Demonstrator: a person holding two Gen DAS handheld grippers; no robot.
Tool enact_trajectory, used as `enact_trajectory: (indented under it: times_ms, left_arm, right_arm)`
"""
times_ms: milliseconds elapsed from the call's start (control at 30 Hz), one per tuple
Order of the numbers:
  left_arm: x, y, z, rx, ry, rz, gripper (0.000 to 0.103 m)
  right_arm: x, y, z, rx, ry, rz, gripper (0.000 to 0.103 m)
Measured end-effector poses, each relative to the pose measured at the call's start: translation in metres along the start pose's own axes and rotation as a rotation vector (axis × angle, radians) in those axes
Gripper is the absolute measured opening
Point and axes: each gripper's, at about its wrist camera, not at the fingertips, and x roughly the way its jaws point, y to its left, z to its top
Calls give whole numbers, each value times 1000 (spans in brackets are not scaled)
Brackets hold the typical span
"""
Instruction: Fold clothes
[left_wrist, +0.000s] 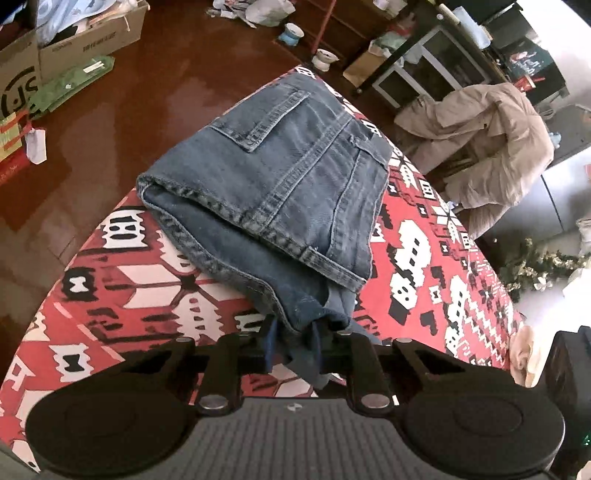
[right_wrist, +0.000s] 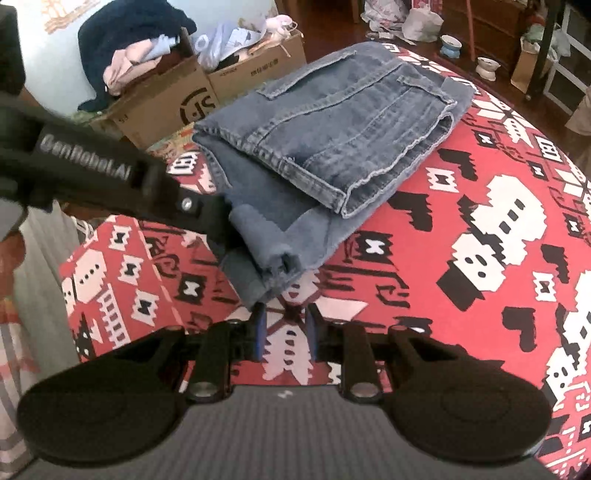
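A pair of blue jeans (left_wrist: 280, 192) lies folded on a table with a red, black and white patterned cloth (left_wrist: 129, 295). My left gripper (left_wrist: 295, 350) is shut on the jeans' near hem corner, with denim bunched between its fingers. In the right wrist view the same jeans (right_wrist: 332, 140) lie ahead, and the left gripper's black arm (right_wrist: 110, 173) comes in from the left and holds the hem. My right gripper (right_wrist: 286, 332) is open and empty, just short of the hem, above the cloth (right_wrist: 461, 258).
Cardboard boxes (right_wrist: 177, 96) full of clothes stand on the floor beyond the table's far left. A beige jacket (left_wrist: 487, 136) hangs over furniture at the right. Pet bowls (left_wrist: 325, 59) and a shelf stand on the dark floor behind.
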Motion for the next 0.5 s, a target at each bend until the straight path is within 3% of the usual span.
enact_trajectory:
  times_ms: [233, 367, 500]
  left_arm:
    - [5, 5, -1, -62, 25, -7, 16]
    - [5, 13, -8, -119, 24, -4, 13]
    - [3, 21, -16, -180, 18, 0, 8]
  right_arm:
    - [-3, 0, -2, 59, -14, 110, 23]
    - [1, -5, 3, 130, -37, 126, 23]
    - [10, -25, 6, 324, -45, 183, 23]
